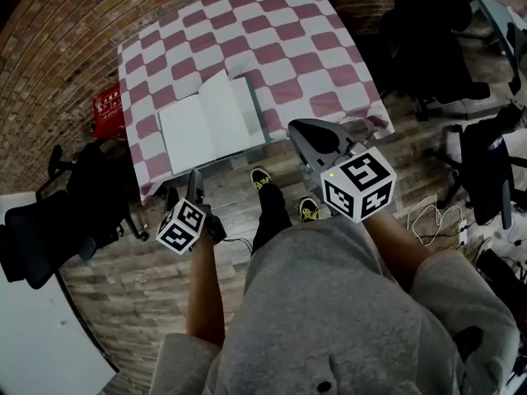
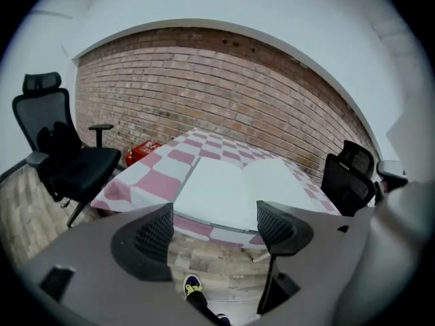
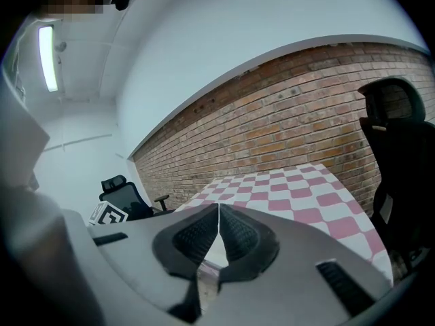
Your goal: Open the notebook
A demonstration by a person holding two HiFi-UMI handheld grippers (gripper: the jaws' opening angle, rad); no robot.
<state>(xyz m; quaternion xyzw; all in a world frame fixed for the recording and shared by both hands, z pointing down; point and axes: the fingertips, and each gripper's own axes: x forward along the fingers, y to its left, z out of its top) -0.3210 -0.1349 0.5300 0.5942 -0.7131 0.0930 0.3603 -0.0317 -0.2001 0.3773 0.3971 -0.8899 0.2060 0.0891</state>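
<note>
A white notebook [image 1: 212,122] lies open, pages up, at the near edge of the checked table [image 1: 280,31]; its blank spread [image 2: 234,192] fills the middle of the left gripper view. My left gripper [image 1: 194,181] hangs below the table's near edge, off the notebook, jaws wide apart with nothing between them [image 2: 216,231]. My right gripper [image 1: 317,138] hovers at the near edge right of the notebook, its pads pressed together on nothing [image 3: 218,233].
A pink-and-white checked cloth covers the table. Black office chairs stand at the left [image 1: 49,220] and far right [image 1: 432,48]. A red box [image 1: 108,110] sits on the floor by the brick wall. Cables [image 1: 432,216] lie on the floor at right.
</note>
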